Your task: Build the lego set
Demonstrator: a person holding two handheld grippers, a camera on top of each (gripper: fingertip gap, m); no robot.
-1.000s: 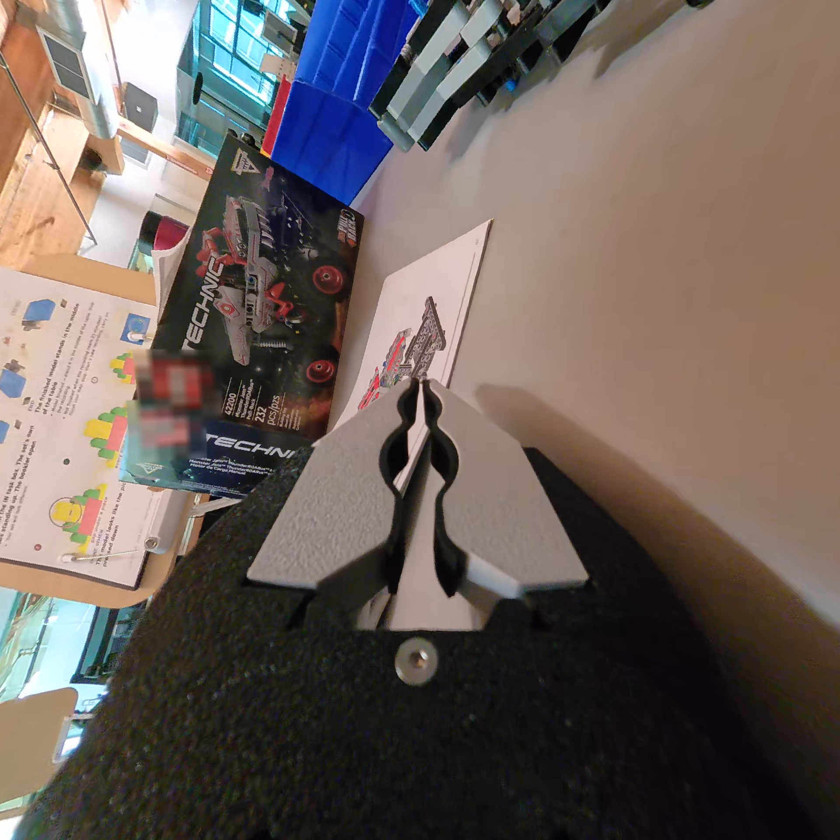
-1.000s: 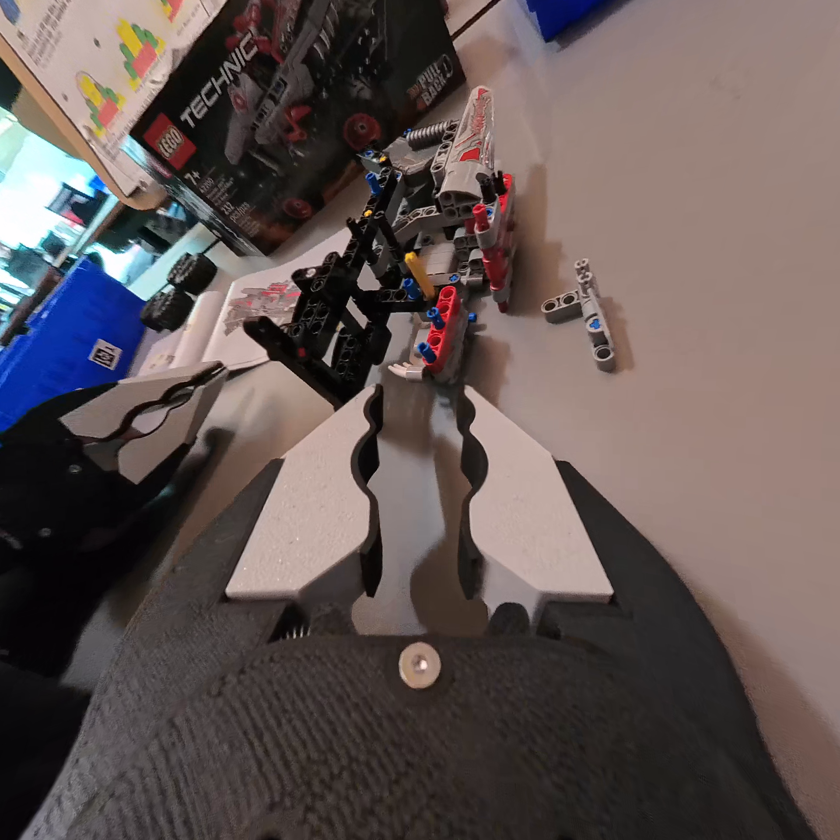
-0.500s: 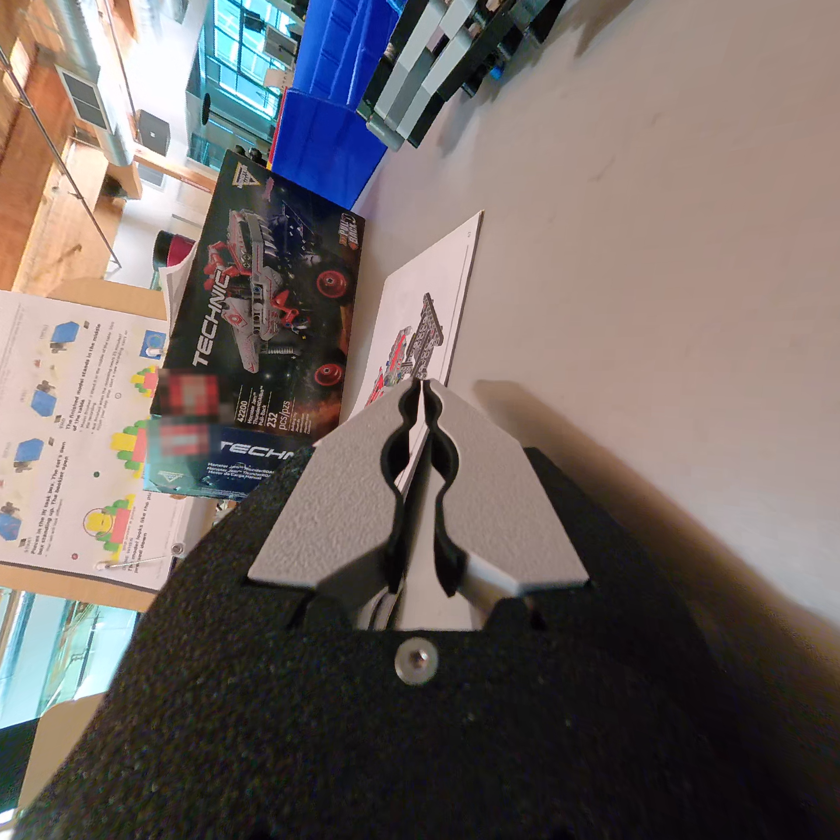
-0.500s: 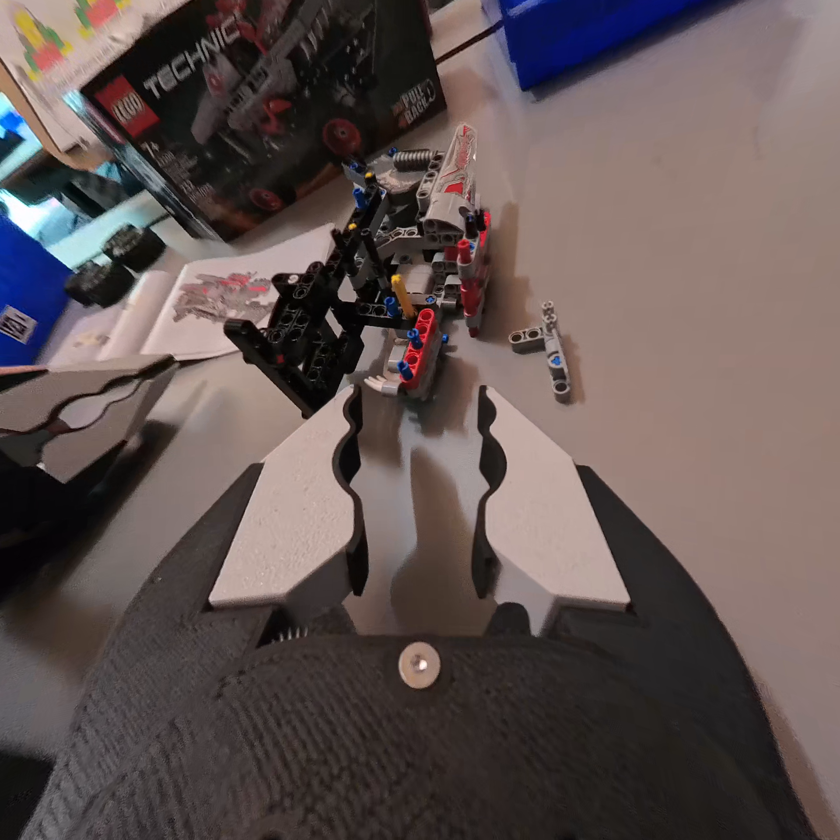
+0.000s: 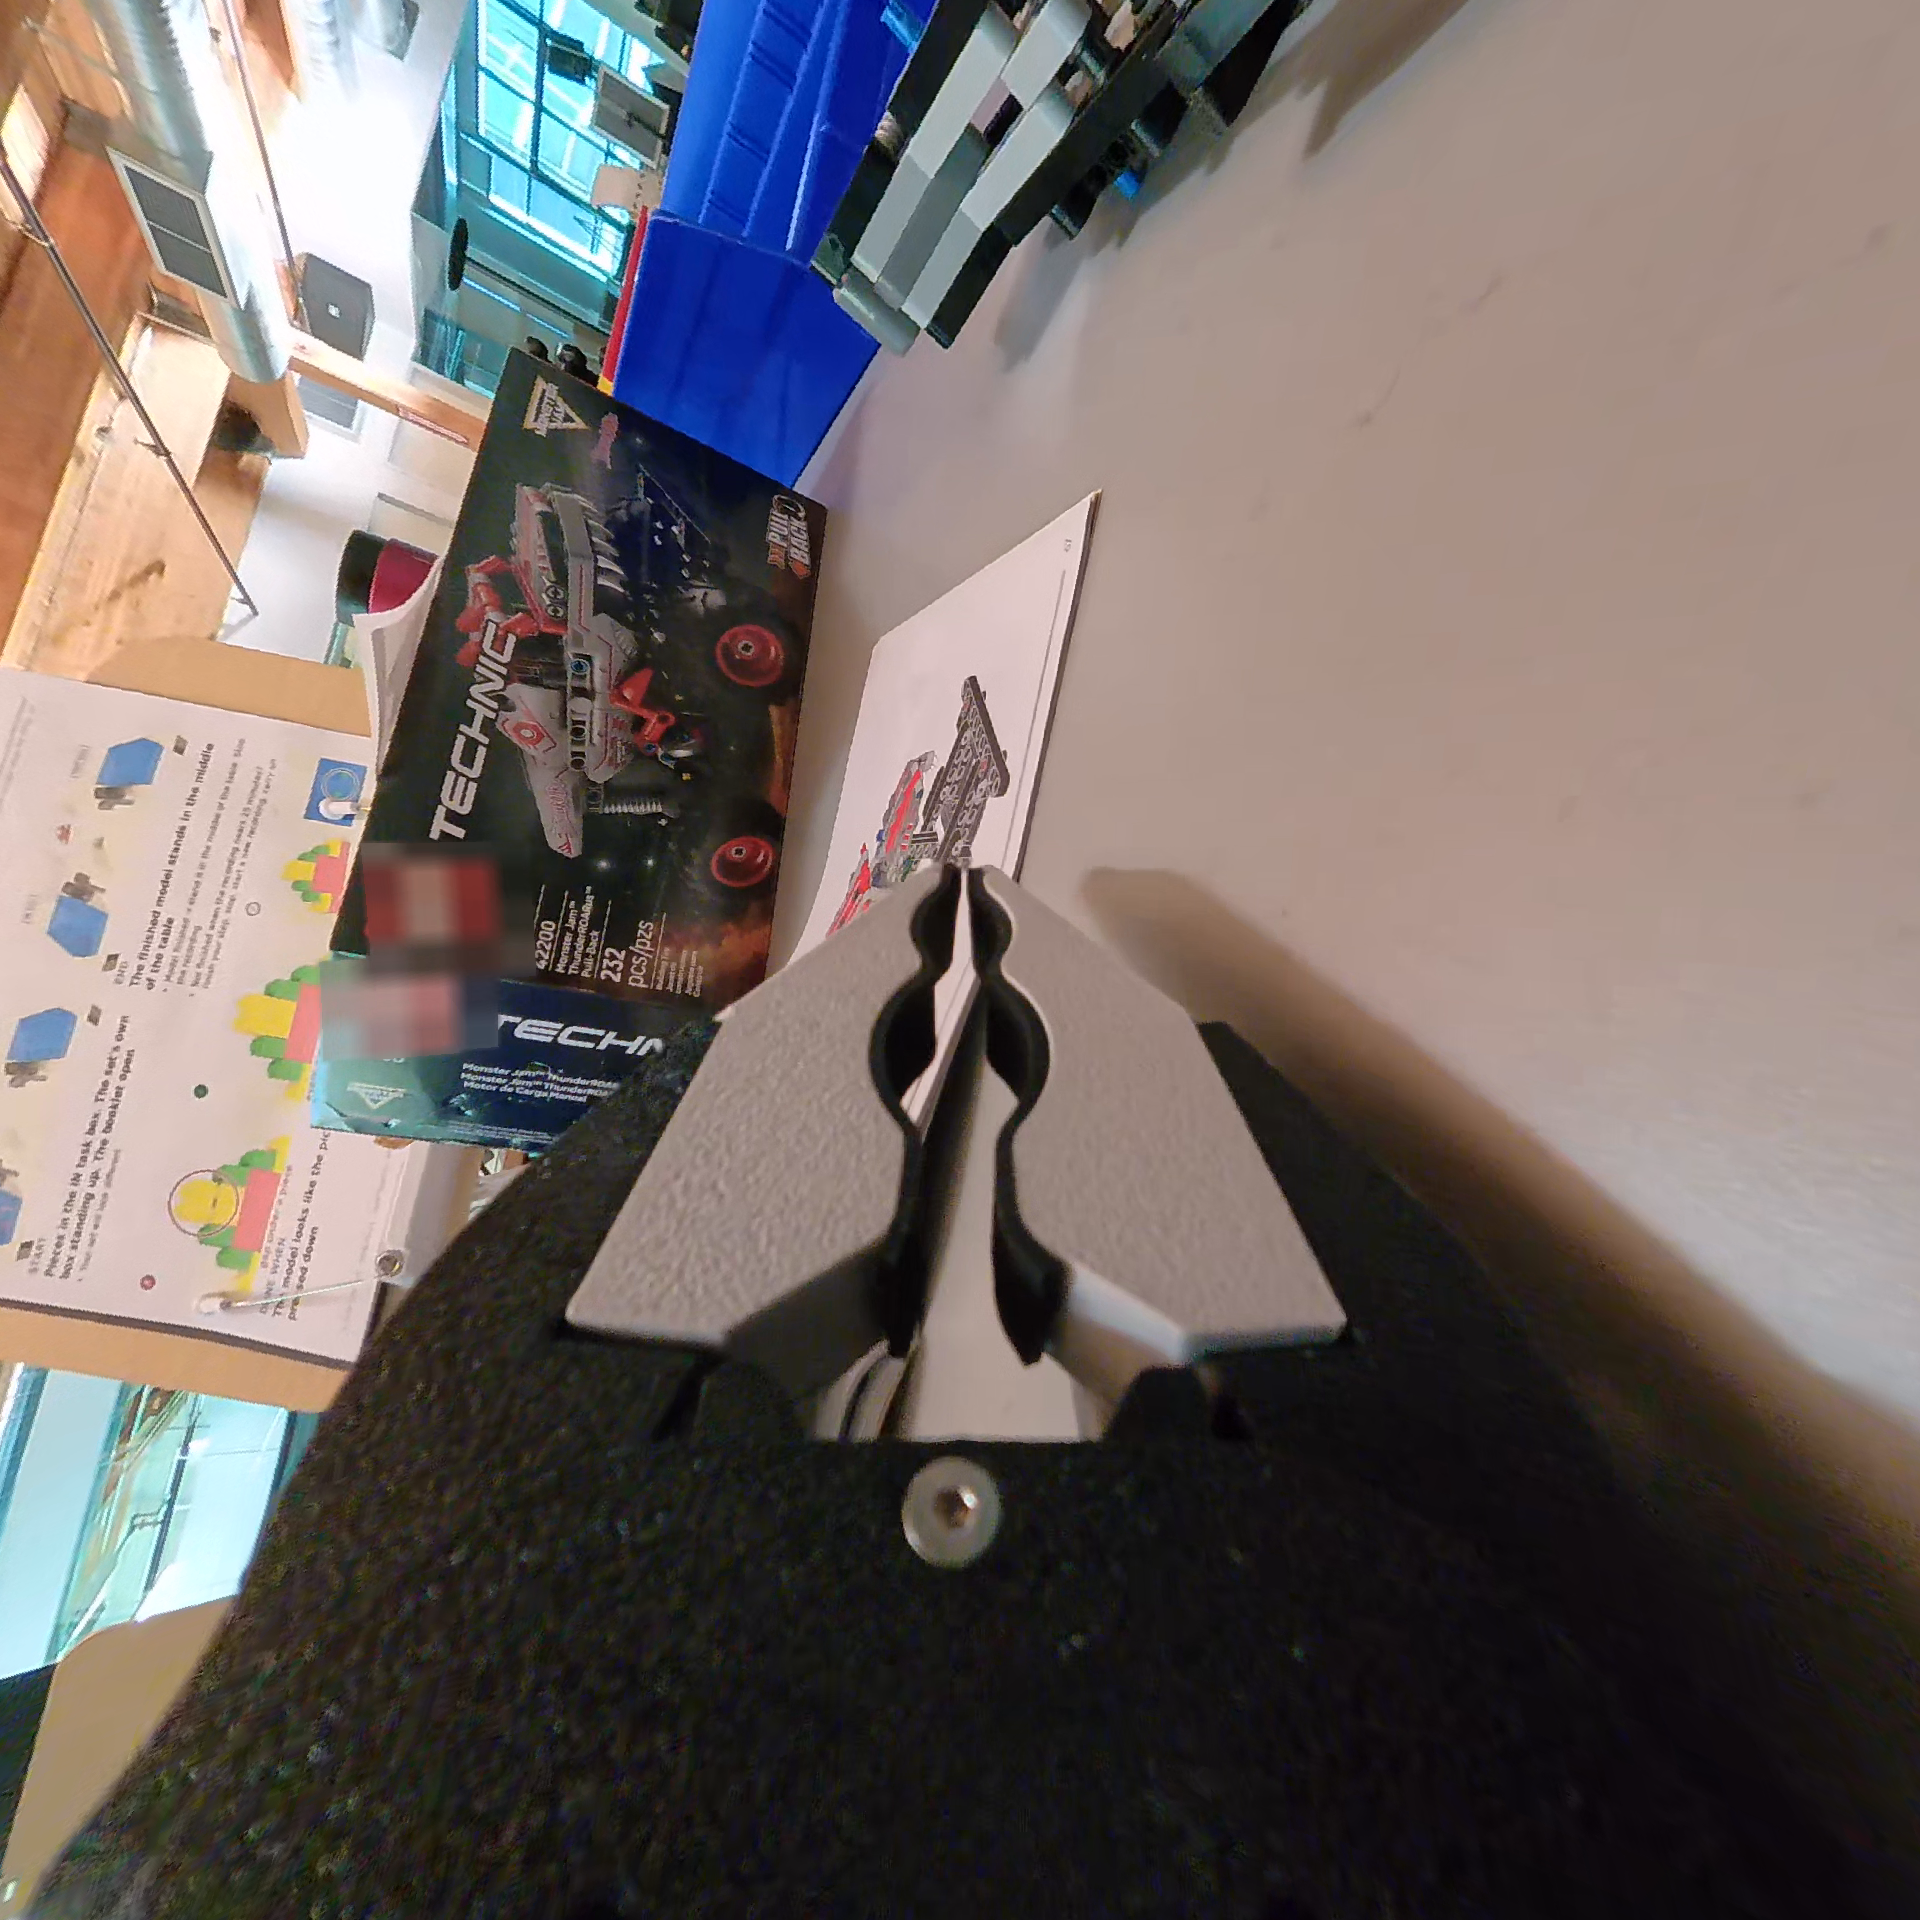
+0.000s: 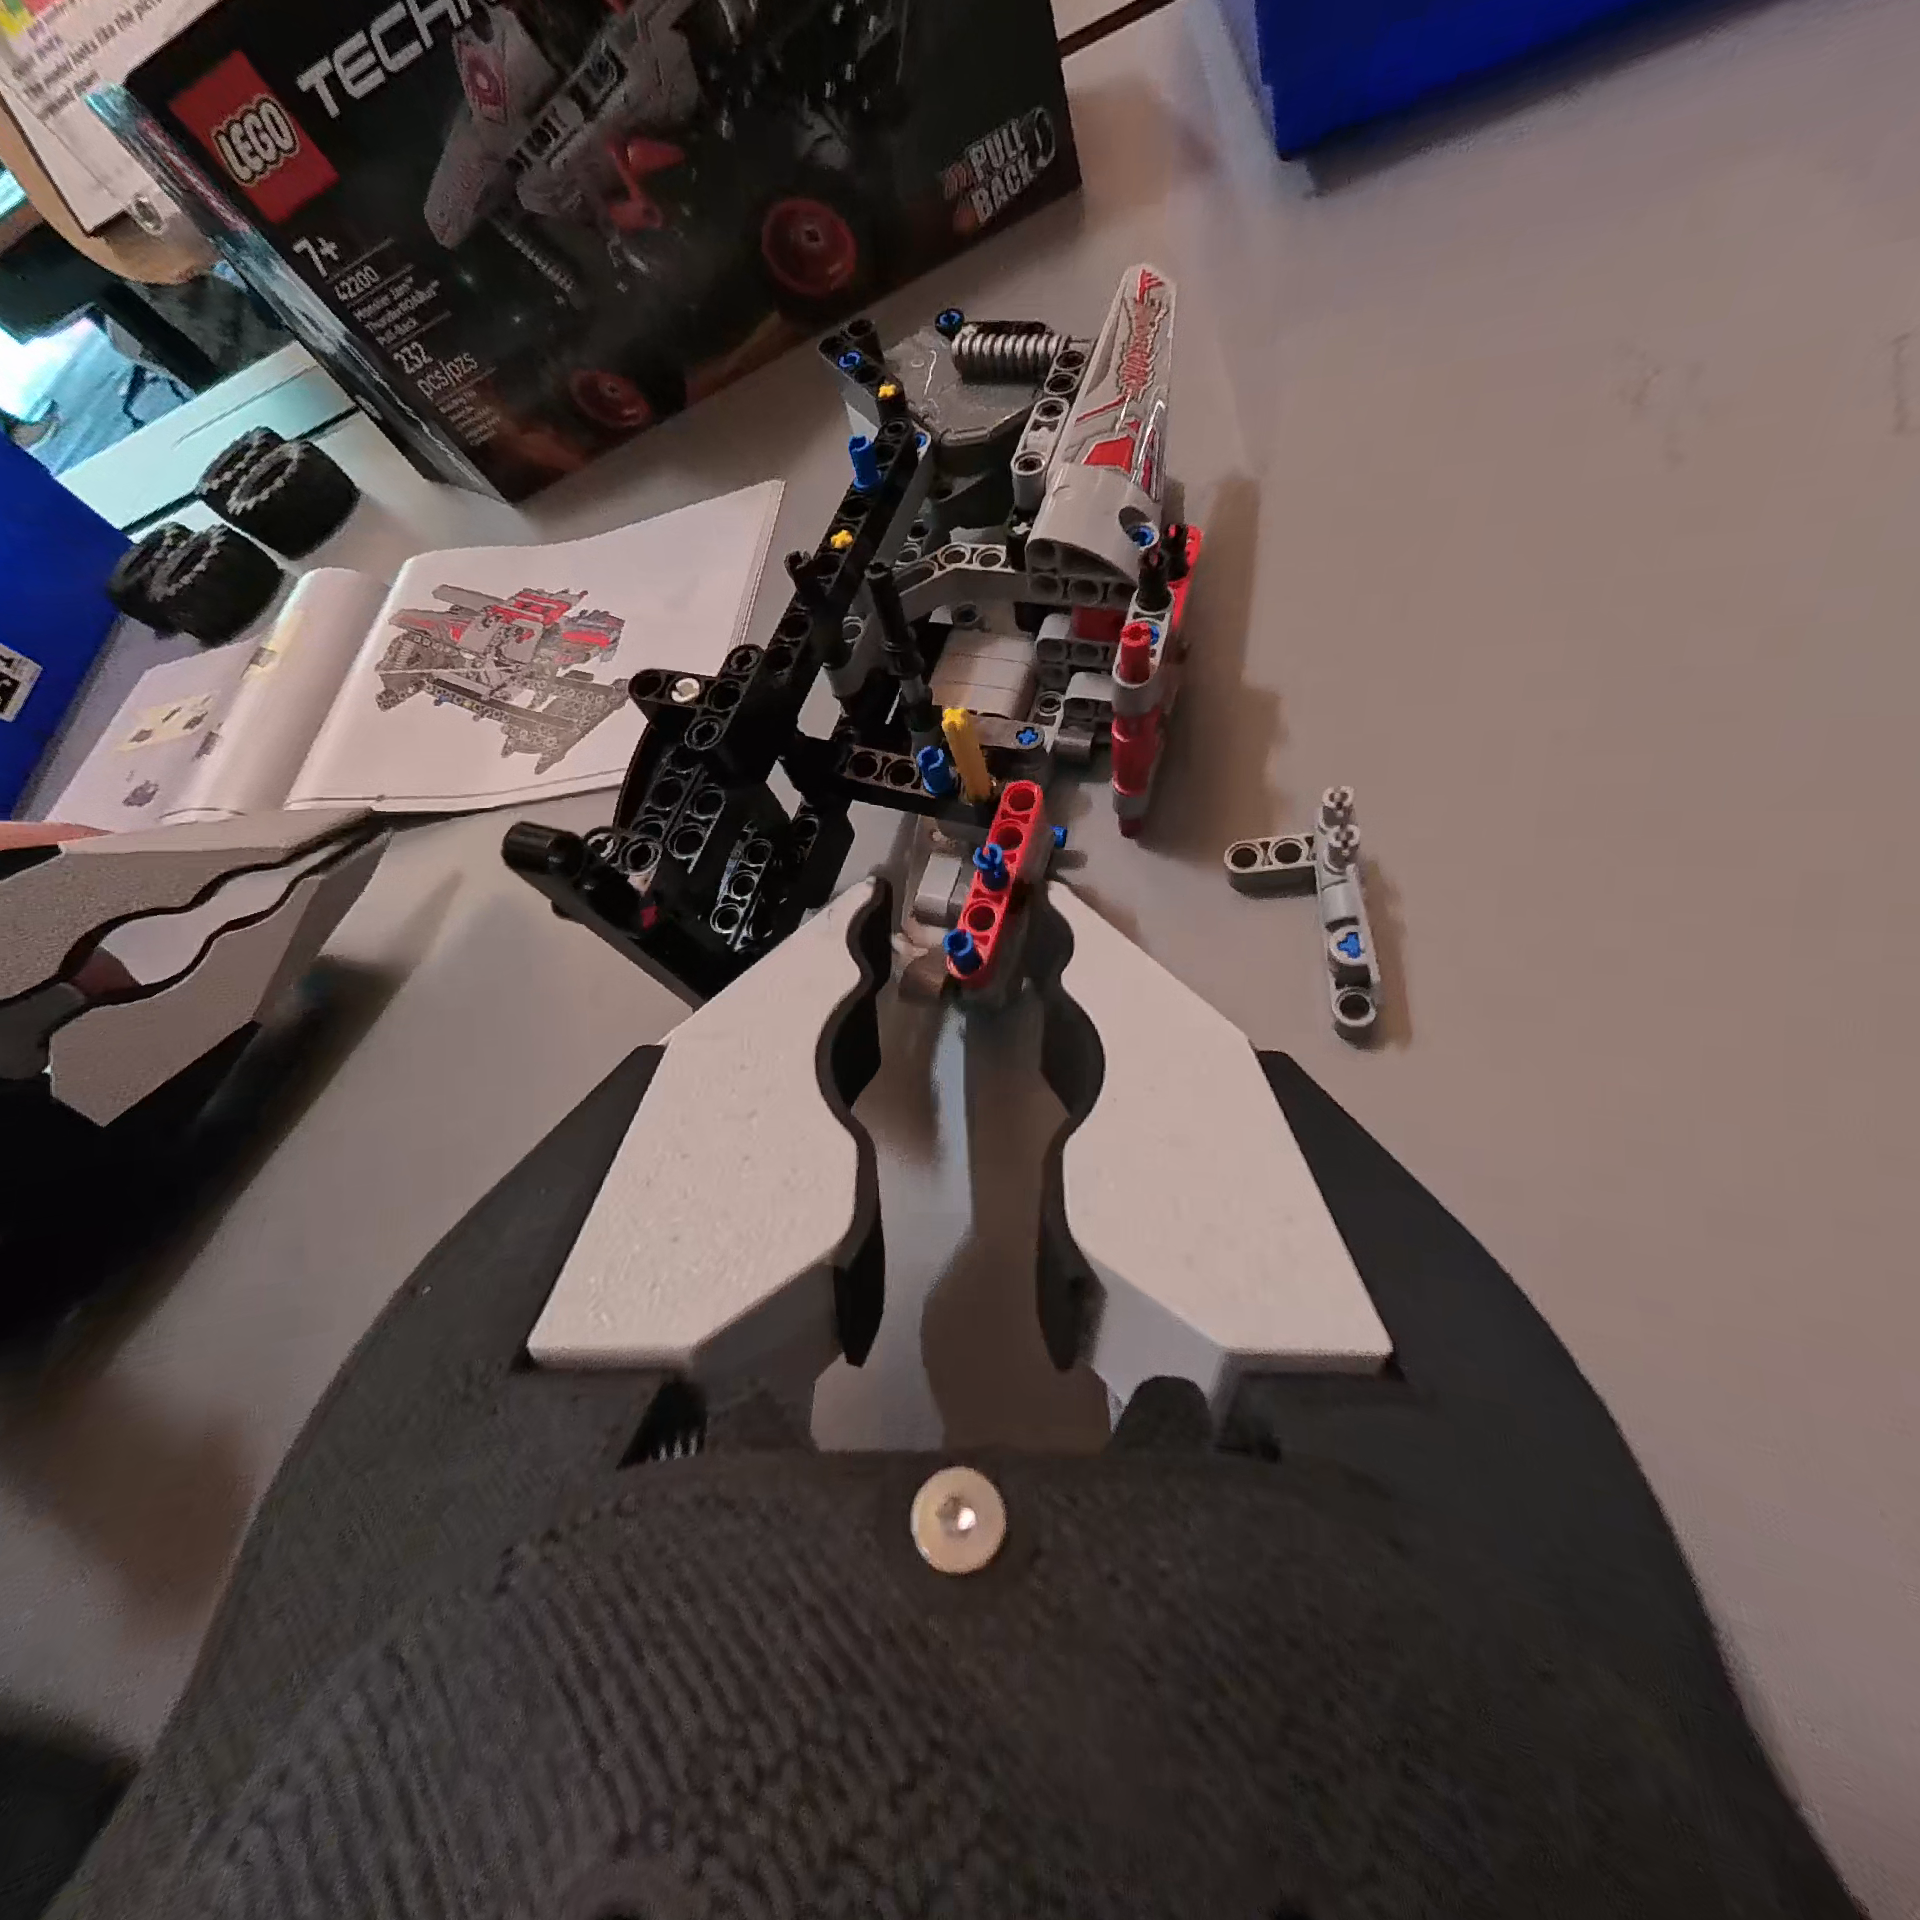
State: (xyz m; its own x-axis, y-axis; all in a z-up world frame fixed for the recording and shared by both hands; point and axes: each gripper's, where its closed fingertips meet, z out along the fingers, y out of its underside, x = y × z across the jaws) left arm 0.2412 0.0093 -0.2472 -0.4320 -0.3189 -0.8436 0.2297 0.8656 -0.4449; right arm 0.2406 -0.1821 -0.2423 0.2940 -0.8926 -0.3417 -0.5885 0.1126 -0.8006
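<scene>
The part-built model [image 6: 935, 623], made of black, grey and red beams with blue pins, lies on the grey table [image 6: 1558, 623]. My right gripper [image 6: 968, 906] is open, its jaws partly closed in. Its fingertips stand on either side of the model's near end, by a red beam [image 6: 1000, 873]. I cannot tell if they touch it. A loose grey beam piece [image 6: 1325, 904] lies to the right. My left gripper [image 5: 961, 881] is shut and empty, low over the table by the instruction booklet [image 5: 977, 707]. It also shows at the left of the right wrist view [image 6: 358, 831].
The set's box [image 6: 623, 208] stands behind the model; it also shows in the left wrist view [image 5: 582, 779]. The open booklet [image 6: 520, 665] lies left of the model, with black tyres [image 6: 239, 520] beyond it. Blue bins [image 5: 727, 312] and a printed sheet [image 5: 156, 987] stand at the back. The tips of one gripper are about 20 cm away from the tips of the other.
My right gripper moved forward to the model's near end and its jaws narrowed around the red beam. My left gripper stayed shut and barely shifted.
</scene>
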